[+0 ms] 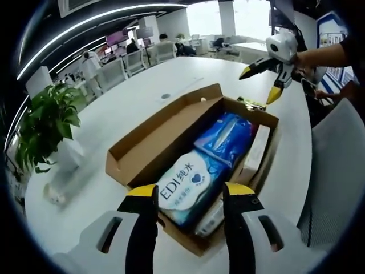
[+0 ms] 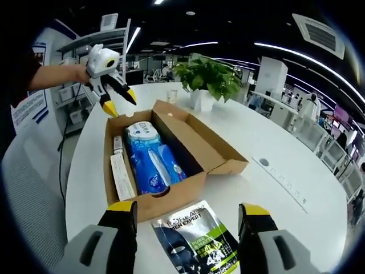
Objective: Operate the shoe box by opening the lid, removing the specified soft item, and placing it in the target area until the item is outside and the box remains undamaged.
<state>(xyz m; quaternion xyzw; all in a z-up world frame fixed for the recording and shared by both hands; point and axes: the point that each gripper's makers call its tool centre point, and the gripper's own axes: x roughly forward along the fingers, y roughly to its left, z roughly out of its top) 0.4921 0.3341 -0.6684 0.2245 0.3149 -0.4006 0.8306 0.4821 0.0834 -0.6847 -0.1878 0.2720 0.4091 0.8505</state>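
Left gripper view: open brown cardboard shoe box (image 1: 171, 134) is seen ahead; left gripper (image 1: 190, 197) held wide, empty, over white-blue soft wipes pack (image 1: 185, 185). Removal step judged; descent and closing needed.

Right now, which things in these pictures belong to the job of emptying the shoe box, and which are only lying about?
Belong to the job:
- shoe box, lid already open
- white wipes pack inside it
- blue soft pack inside it
- left gripper and right gripper, both open

Only lying about:
- potted plant
- dark sachet on the table
- office chairs
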